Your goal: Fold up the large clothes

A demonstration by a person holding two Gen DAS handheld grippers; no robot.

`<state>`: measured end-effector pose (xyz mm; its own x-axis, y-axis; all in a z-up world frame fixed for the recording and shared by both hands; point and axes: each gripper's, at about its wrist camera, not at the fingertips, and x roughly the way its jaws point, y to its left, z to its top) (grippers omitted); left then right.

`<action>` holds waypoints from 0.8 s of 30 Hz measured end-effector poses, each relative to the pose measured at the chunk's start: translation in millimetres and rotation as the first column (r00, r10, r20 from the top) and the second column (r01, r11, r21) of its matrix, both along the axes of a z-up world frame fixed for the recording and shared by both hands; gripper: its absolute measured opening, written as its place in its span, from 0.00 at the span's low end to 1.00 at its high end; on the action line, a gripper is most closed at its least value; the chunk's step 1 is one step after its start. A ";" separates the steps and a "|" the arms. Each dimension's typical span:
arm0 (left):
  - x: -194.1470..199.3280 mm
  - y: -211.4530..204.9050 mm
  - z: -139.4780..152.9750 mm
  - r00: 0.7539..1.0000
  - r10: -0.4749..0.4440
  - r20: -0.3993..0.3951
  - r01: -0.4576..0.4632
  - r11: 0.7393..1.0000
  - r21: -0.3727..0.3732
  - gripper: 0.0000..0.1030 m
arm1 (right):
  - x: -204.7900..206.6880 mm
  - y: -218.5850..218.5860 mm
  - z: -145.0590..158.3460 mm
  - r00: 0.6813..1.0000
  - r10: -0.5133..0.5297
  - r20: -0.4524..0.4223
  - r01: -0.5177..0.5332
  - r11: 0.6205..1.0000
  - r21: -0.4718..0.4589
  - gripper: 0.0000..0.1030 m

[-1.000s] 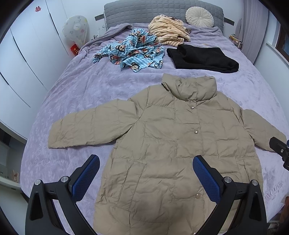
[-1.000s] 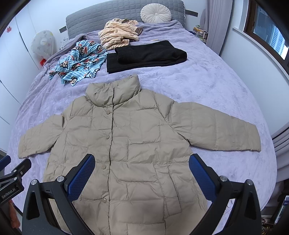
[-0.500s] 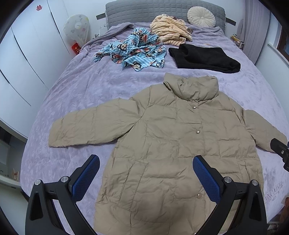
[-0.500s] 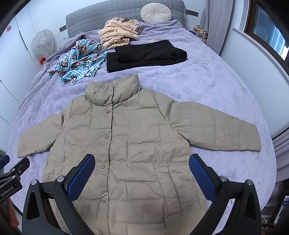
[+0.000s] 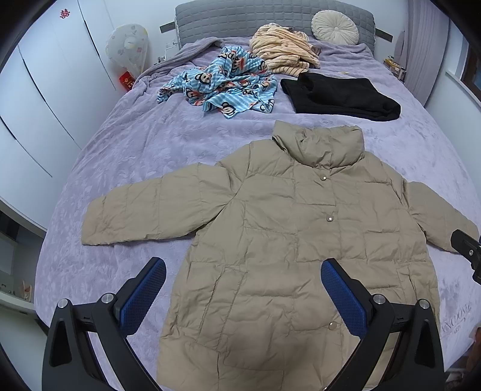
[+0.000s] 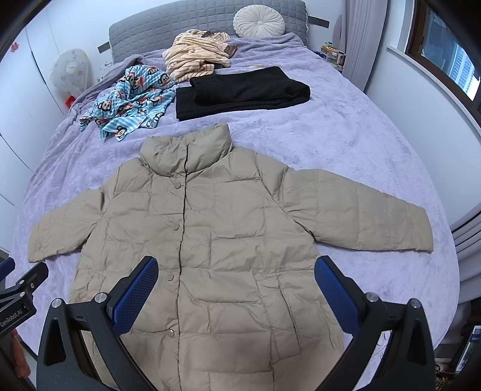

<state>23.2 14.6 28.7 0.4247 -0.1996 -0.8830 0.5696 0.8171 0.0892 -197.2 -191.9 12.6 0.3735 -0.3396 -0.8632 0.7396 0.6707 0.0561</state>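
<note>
A large beige quilted jacket lies flat and front up on the purple bed, snaps closed, collar toward the headboard, both sleeves spread out sideways. It also fills the right wrist view. My left gripper is open and empty, hovering above the jacket's lower left hem. My right gripper is open and empty, above the jacket's lower front. The right gripper's body shows at the edge of the left wrist view.
Toward the headboard lie a blue monkey-print garment, a cream striped garment, a folded black garment and a round cushion. White wardrobes stand left of the bed, a window and curtain right.
Both views have shifted slightly, the jacket sitting a little lower in the left wrist frame. The jacket itself has not moved and both grippers stay open.
</note>
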 end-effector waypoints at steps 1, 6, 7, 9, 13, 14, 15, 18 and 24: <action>0.4 1.3 -0.8 1.000 0.001 0.000 -0.001 1.000 0.000 1.00 | -0.3 0.0 -1.2 1.000 0.000 0.000 0.000 1.000 0.000 1.00; 0.6 0.9 -0.5 1.000 0.002 0.000 -0.002 1.000 0.001 1.00 | 0.3 0.0 0.0 1.000 0.000 -0.001 0.000 1.000 0.000 1.00; 0.7 1.2 -0.6 1.000 0.002 -0.001 -0.002 1.000 0.001 1.00 | 0.3 0.1 -0.1 1.000 0.000 -0.001 0.000 1.000 0.000 1.00; 0.6 0.7 -0.4 1.000 0.002 -0.001 -0.002 1.000 0.001 1.00 | 0.4 0.2 -0.8 1.000 0.000 -0.002 0.000 1.000 0.000 1.00; 0.5 0.7 -0.6 1.000 0.002 -0.001 -0.002 1.000 0.002 1.00 | 0.6 0.6 -0.6 1.000 0.000 -0.002 0.000 1.000 -0.001 1.00; 0.5 0.9 -0.7 1.000 0.002 -0.001 -0.002 1.000 0.002 1.00 | 0.7 0.6 -0.3 1.000 0.000 -0.002 0.000 1.000 0.000 1.00; 0.7 1.6 -1.1 1.000 0.003 -0.001 -0.003 1.000 0.002 1.00 | 0.9 0.7 -0.2 1.000 0.000 -0.002 0.000 1.000 0.000 1.00; 0.6 1.7 -1.9 1.000 0.004 -0.002 -0.004 1.000 0.004 1.00 | 1.0 0.7 -1.1 1.000 0.000 -0.003 0.000 1.000 0.000 1.00; 0.7 1.6 -1.8 1.000 0.004 -0.002 -0.004 1.000 0.004 1.00 | 1.9 0.9 -0.4 1.000 0.000 -0.003 0.000 1.000 -0.001 1.00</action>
<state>23.9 16.1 26.8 0.4236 -0.1945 -0.8847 0.5666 0.8189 0.0912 -195.4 -191.0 12.2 0.3710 -0.3404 -0.8640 0.7397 0.6709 0.0533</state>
